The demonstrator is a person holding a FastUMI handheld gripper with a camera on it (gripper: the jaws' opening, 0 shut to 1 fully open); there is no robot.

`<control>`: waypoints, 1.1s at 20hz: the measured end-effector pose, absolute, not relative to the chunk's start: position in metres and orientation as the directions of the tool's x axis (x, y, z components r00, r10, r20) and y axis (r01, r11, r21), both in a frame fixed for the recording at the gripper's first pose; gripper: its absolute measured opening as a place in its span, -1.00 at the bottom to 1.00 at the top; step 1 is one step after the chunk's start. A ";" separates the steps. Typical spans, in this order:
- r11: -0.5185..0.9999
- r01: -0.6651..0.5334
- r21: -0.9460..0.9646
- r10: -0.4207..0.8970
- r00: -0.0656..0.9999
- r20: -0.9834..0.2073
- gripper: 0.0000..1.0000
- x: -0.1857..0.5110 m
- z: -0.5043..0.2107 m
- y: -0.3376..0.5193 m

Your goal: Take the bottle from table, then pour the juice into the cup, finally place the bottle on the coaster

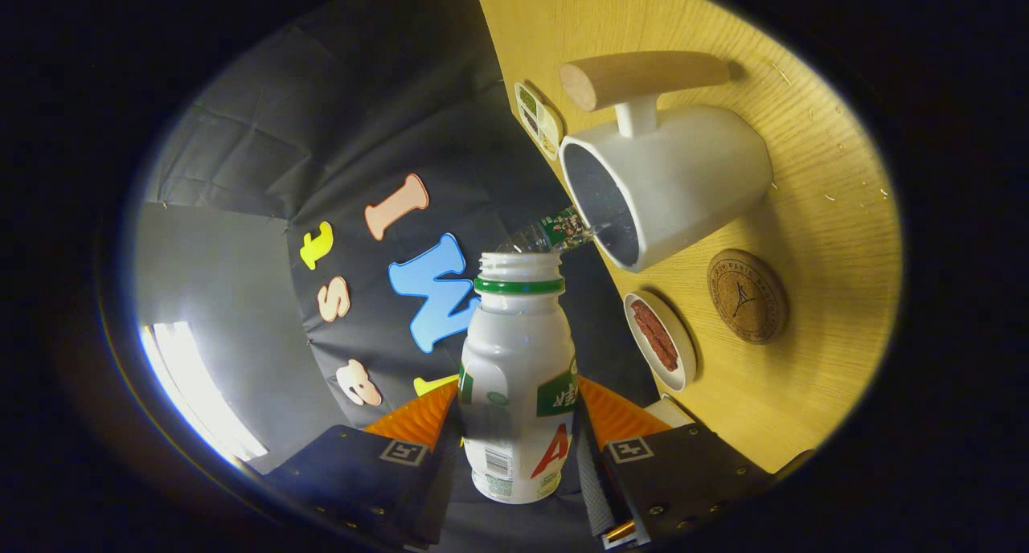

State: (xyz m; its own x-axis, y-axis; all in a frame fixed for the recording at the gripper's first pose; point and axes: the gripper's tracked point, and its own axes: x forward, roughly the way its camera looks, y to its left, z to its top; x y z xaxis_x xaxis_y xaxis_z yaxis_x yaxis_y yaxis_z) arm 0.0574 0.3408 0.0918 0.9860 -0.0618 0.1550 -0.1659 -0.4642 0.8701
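**Bottle tipped at the cup's mouth**

The gripper (518,444) is clamped on one bottle (518,376), a finger pressing each side of its body. The view is rolled, so the desk (820,175) stands like a wall beside the bottle. The bottle's long axis runs straight ahead along the fingers, its open, green-ringed neck pointing away from the gripper. Clear liquid leaves the neck in a thin stream into the mouth of the one cup (667,183), just beyond. The cup is white and carries a wooden handle. Near the cup's mouth lies one small dish (661,340) with reddish strips. Beside the dish lies one round cork coaster (747,296), bare, apart from the bottle.
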 end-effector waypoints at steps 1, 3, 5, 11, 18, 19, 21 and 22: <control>-0.471 -0.167 0.866 -0.064 0.986 0.156 0.32 0.058 0.093 0.339; -0.484 -0.171 0.858 -0.067 0.985 0.158 0.32 0.055 0.094 0.339; -0.499 -0.180 0.848 -0.068 0.983 0.168 0.32 0.058 0.096 0.338; -0.521 -0.189 0.832 -0.070 0.981 0.180 0.32 0.061 0.097 0.335; -0.540 -0.188 0.820 -0.077 0.982 0.175 0.32 0.064 0.094 0.331; -0.544 -0.190 0.817 -0.080 0.981 0.175 0.32 0.064 0.095 0.329; -0.550 -0.194 0.812 -0.088 0.981 0.174 0.32 0.064 0.094 0.326; -0.549 -0.195 0.813 -0.089 0.981 0.175 0.32 0.065 0.094 0.326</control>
State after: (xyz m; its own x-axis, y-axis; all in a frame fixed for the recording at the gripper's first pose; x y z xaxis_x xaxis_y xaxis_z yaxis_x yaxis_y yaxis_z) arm 0.0645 0.3261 0.0936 0.9806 -0.0890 0.1748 -0.1947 -0.5490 0.8129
